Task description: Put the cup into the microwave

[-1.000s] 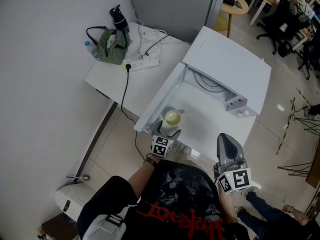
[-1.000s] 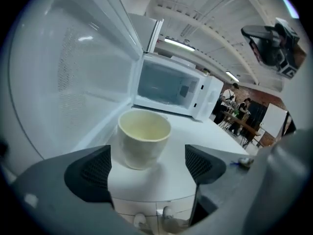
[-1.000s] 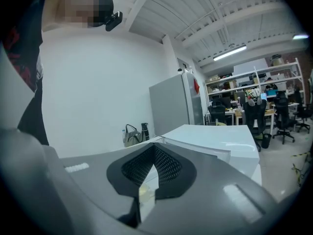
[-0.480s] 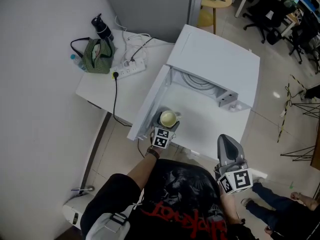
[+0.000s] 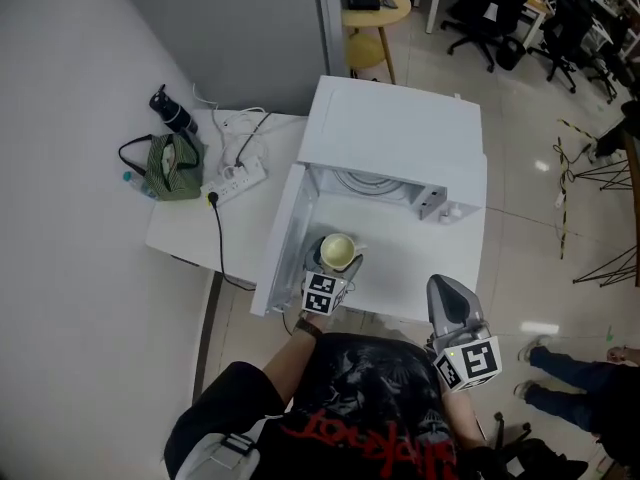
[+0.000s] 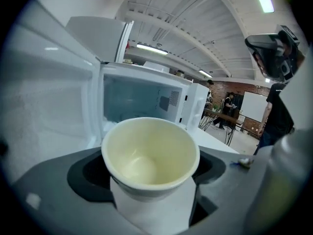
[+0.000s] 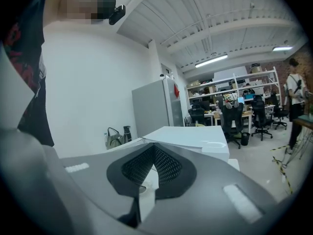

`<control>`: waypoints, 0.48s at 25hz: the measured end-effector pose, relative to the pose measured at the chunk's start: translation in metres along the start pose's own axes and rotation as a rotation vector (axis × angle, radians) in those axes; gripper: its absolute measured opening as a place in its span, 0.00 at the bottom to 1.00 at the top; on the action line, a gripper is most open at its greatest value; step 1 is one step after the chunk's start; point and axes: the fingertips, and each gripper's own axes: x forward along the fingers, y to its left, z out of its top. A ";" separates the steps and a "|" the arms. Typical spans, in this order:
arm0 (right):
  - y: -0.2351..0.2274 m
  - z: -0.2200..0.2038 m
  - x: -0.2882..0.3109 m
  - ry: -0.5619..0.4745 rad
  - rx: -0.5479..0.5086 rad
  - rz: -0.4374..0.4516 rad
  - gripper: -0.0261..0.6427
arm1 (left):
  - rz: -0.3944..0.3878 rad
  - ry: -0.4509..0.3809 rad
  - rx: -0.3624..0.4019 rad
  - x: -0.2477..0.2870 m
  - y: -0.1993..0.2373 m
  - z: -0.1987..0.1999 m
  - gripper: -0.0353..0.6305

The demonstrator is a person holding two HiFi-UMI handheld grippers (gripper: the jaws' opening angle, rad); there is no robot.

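Left gripper [image 5: 335, 268] clamped on the cup [image 5: 339, 250], upright, just in front of the open microwave [image 5: 395, 133]. Cup judged not yet inside; insertion and release remain. Right gripper [image 5: 448, 296] closed on nothing, well apart

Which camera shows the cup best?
The left gripper view: the cup fills it, empty, gripped between the jaws. The head view shows it small from above, before the open microwave. The right gripper view doesn't clearly show it.

You see a cream cup [image 6: 149, 153], a white microwave [image 5: 400, 133], and, left of the microwave, a green striped bag [image 5: 172, 156].
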 end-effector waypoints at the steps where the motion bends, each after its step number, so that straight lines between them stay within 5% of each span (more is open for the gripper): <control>1: -0.002 0.001 -0.002 -0.007 0.002 -0.009 0.04 | -0.011 -0.013 0.017 0.004 -0.002 0.013 0.73; 7: -0.008 0.004 -0.015 -0.019 0.008 -0.064 0.04 | -0.001 -0.083 0.061 0.025 -0.002 0.088 0.72; 12: -0.020 -0.001 -0.028 -0.012 0.026 -0.129 0.04 | -0.003 -0.007 0.120 0.083 0.006 0.088 0.72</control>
